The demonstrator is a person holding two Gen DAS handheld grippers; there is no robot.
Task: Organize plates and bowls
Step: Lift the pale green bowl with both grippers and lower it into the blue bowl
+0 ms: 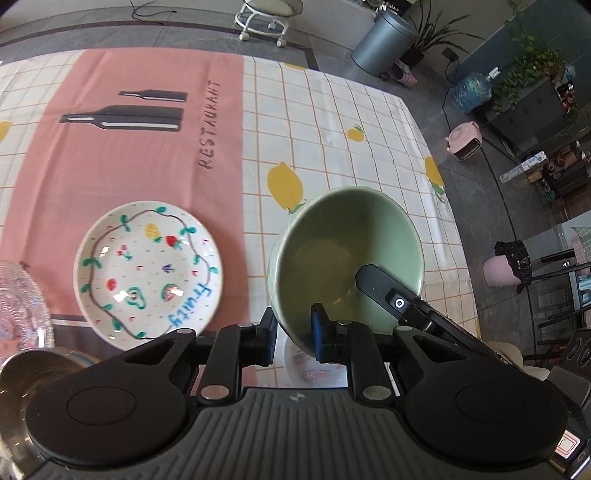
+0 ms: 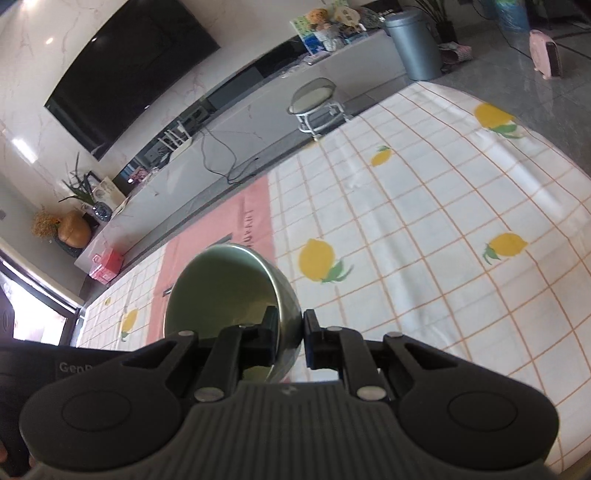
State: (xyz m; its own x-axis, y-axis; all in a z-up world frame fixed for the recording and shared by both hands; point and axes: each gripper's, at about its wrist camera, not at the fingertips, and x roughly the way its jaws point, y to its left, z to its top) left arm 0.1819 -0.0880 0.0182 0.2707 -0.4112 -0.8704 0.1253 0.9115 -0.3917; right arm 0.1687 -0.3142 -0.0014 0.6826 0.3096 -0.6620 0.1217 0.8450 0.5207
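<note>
Your left gripper [image 1: 294,336] pinches the near rim of the green bowl [image 1: 347,254], one pad inside and one outside the wall, and your right gripper [image 2: 290,341] clamps the same bowl's [image 2: 225,291] rim from the other side; its finger [image 1: 384,291] reaches into the bowl in the left view. The bowl hangs tilted above the worktop [image 1: 332,122], its mouth turned toward the left camera. Just left of it the fruit-painted plate [image 1: 147,273] lies flat on the pink band of the tablecloth [image 1: 155,74]. Directly beneath the bowl, between your left fingers, sits a white dish [image 1: 314,369], mostly hidden, so whether the bowl touches it is hard to tell. At the left edge stand a textured glass piece [image 1: 20,306] and a metal bowl [image 1: 22,387], both cut off. Beyond the worktop are a white stool [image 1: 266,18] and a grey bin [image 1: 384,40].
</note>
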